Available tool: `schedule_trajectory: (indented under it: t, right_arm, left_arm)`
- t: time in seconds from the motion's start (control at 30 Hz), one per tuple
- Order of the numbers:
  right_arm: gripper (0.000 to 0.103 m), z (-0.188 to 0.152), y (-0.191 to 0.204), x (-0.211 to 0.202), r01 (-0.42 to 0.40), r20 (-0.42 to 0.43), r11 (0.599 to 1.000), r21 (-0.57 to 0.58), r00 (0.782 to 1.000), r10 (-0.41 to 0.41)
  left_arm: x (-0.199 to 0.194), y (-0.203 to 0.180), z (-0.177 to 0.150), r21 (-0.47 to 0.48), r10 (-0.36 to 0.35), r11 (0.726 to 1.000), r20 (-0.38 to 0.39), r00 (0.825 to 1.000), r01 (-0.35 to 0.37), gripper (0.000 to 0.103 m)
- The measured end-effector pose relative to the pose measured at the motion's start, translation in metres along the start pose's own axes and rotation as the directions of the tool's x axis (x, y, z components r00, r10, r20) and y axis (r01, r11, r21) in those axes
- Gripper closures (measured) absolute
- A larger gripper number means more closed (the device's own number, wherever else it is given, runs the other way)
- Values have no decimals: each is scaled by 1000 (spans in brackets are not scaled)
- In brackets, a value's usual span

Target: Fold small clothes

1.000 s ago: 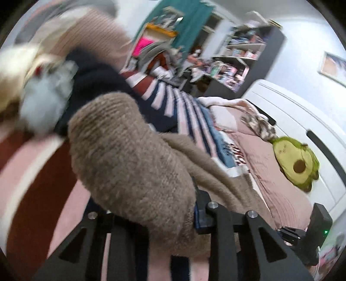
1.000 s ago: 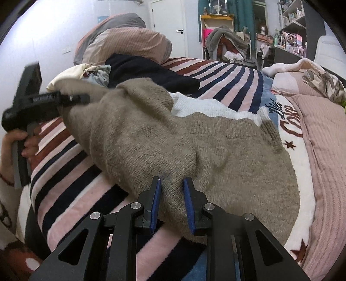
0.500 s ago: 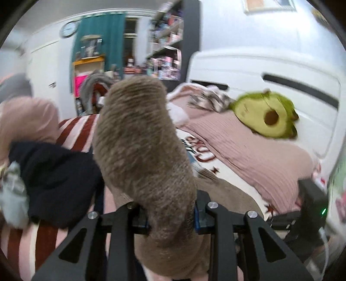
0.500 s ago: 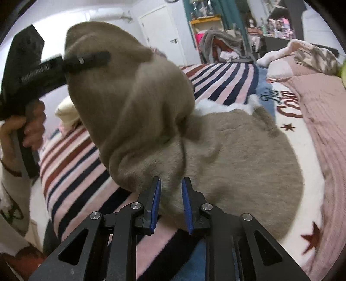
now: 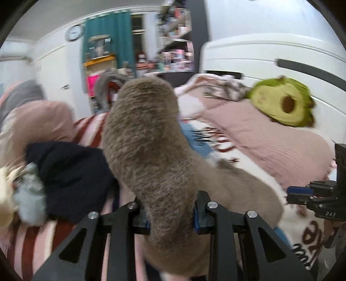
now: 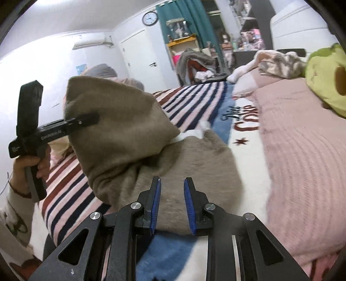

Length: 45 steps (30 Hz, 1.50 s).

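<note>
Left gripper clamps brown sweater; right gripper opening, empty. Striped blanket at 12; avocado plush at 2.

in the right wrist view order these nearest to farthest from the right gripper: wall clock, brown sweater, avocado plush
1. brown sweater, just beyond the right gripper, whose jaws are opening
2. avocado plush, far right on the pink blanket
3. wall clock, high on the back wall

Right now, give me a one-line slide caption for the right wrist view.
Left gripper lifts the taupe sweater's edge above the striped bedspread while the right gripper opens, empty.
</note>
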State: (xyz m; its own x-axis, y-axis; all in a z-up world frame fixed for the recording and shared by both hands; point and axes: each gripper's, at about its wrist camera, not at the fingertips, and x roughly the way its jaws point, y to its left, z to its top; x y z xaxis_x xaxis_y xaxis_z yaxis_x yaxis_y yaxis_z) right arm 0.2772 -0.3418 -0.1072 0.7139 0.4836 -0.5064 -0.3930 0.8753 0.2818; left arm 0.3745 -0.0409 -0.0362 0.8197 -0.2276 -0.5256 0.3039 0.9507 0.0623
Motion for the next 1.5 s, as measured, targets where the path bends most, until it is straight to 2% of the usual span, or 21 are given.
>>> schedule_trajectory:
  t: [0.13, 0.2, 0.33, 0.43, 0.53, 0.63, 0.73, 0.83, 1.0, 1.1, 1.23, 1.33, 1.4, 1.5]
  right_arm:
    - [85, 13, 26, 39, -52, -40, 997, -55, 998, 50]
    - [85, 20, 44, 60, -78, -70, 993, -83, 995, 72]
    - [86, 32, 90, 103, -127, -149, 979, -161, 983, 103]
    - [87, 42, 121, 129, -160, -198, 964, -212, 973, 118]
    - [87, 48, 149, 150, -189, -245, 947, -260, 961, 125]
    - [87, 50, 166, 164, -203, -279, 935, -290, 953, 121]
    - [87, 45, 179, 178, -184, -321, 925, -333, 944, 72]
    - [88, 35, 175, 200, -186, -400, 932, -312, 915, 48]
    - [87, 26, 170, 218, -202, -452, 946, -252, 889, 69]
    - [88, 33, 165, 211, -209, -441, 950, -232, 893, 89]
    - [88, 58, 153, 180, -193, -351, 956, -223, 930, 106]
    - [87, 75, 138, 175, -151, -322, 963, -224, 944, 73]
    - [87, 84, 128, 184, -136, -332, 969, -208, 941, 61]
    - [87, 83, 123, 213, -146, -395, 969, -201, 917, 57]
  left_arm:
    - [-10, 56, -32, -105, 69, 992, -56, 996, -75, 79]
    - [-9, 78, -53, -153, 78, 984, -93, 993, -92, 79]
    - [-3, 110, -102, -277, 49, 957, -152, 987, -90, 79]
    - [-2, 121, -130, -325, 13, 944, -152, 988, -62, 79]
    - [-2, 129, -144, -357, -18, 934, -130, 991, -30, 79]
    - [-5, 132, -150, -371, -36, 929, -109, 993, -7, 79]
    - [-8, 132, -150, -379, -54, 925, -83, 995, 19, 79]
    - [-9, 127, -141, -361, -62, 932, -59, 996, 36, 79]
    - [-12, 118, -126, -327, -66, 943, -31, 997, 53, 79]
    - [-16, 117, -120, -319, -60, 946, -22, 998, 50, 79]
    - [-15, 119, -120, -320, -61, 946, -31, 998, 48, 79]
    - [-15, 117, -121, -312, -58, 949, -30, 998, 46, 79]
    - [-15, 118, -123, -315, -62, 948, -27, 998, 51, 79]
    - [-14, 120, -125, -318, -70, 946, -22, 997, 60, 79]
